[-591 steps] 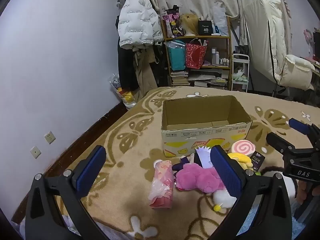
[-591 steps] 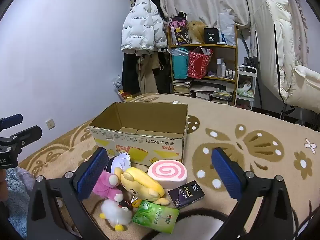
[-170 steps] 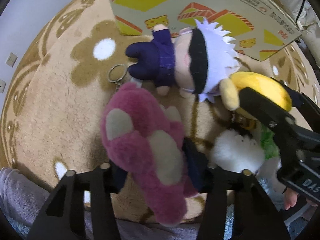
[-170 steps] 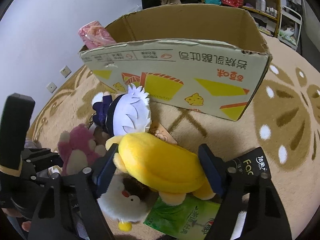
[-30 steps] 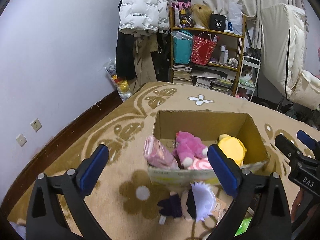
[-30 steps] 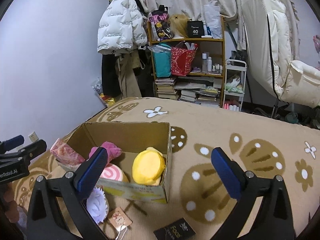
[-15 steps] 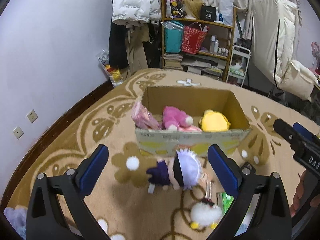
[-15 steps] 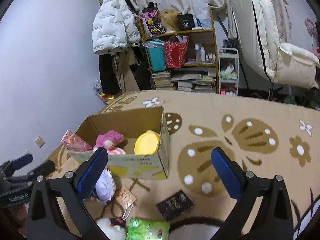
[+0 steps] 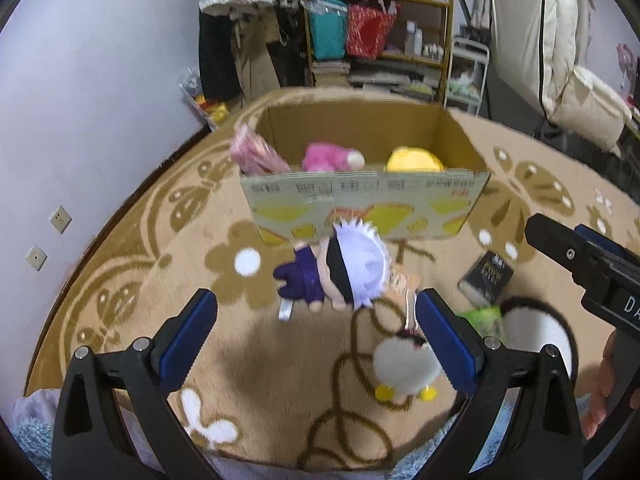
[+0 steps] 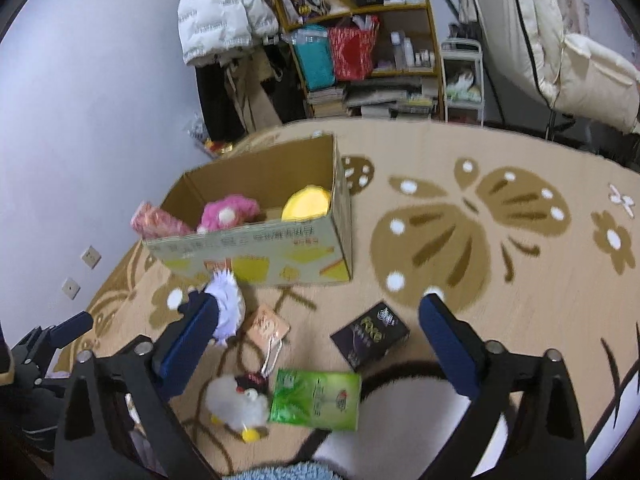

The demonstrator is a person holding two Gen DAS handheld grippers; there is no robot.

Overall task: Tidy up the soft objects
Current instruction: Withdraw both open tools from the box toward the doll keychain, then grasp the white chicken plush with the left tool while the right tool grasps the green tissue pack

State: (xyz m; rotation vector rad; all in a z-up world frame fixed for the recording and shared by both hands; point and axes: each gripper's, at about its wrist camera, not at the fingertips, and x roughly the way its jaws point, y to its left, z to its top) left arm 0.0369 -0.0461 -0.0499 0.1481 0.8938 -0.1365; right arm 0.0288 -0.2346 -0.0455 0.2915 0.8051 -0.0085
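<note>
so the cardboard box mid-frame already holds three plushies, the white-haired doll lies just below it, and both the left gripper and right gripper hang spread and empty, the right's jaws just narrowing slightly, so next up is probably straddling that doll

**Patterned blanket and what lies on it**

A tan blanket with brown butterfly and flower patterns carries everything. At its far left stands an open cardboard box. Just in front of the box lies a white-haired doll, with a paper tag beside it. Nearer lies a white fluffy chick, touching a green packet. Right of the tag sits a small black box.
</note>
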